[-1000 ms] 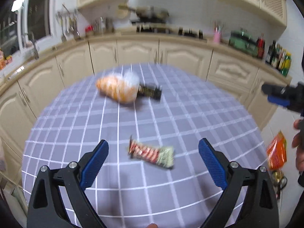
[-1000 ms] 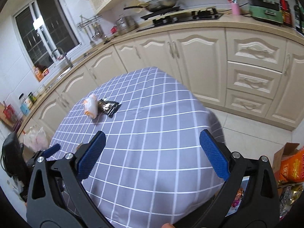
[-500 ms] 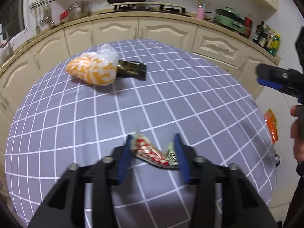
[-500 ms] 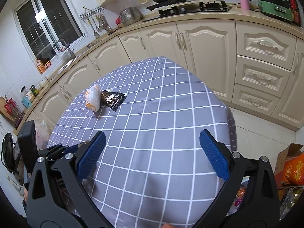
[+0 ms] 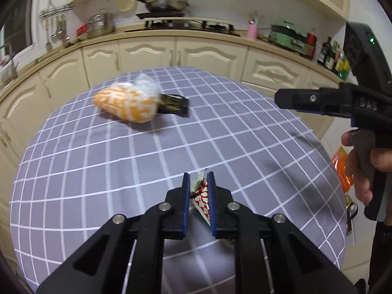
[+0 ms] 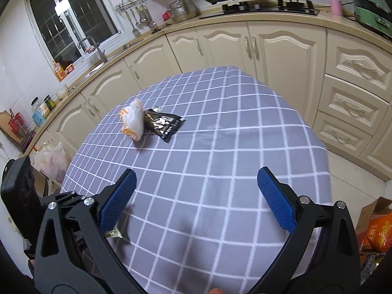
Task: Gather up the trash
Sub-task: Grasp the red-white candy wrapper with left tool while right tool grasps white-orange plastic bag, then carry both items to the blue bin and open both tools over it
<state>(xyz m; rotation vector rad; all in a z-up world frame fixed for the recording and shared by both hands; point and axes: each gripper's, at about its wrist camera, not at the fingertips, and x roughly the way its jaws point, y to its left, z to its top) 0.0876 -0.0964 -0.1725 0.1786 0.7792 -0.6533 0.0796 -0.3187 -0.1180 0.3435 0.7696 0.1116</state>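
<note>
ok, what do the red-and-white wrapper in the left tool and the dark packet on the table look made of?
Red-and-white checked wrapper: thin plastic film, probably; it has crumpled between the pads. Dark brown packet: glossy film, possibly foil-lined; shiny highlights and a crimped end seam.

The only lettering clear enough to read is "DAS", moulded in raised capitals on the black body of the right gripper (image 5: 343,107) at the right edge of the left wrist view. The dark snack wrapper (image 6: 163,123) left of centre in the right wrist view carries pale print, and the orange bag (image 6: 378,230) at the lower right shows large white characters, but neither can be read.
</note>
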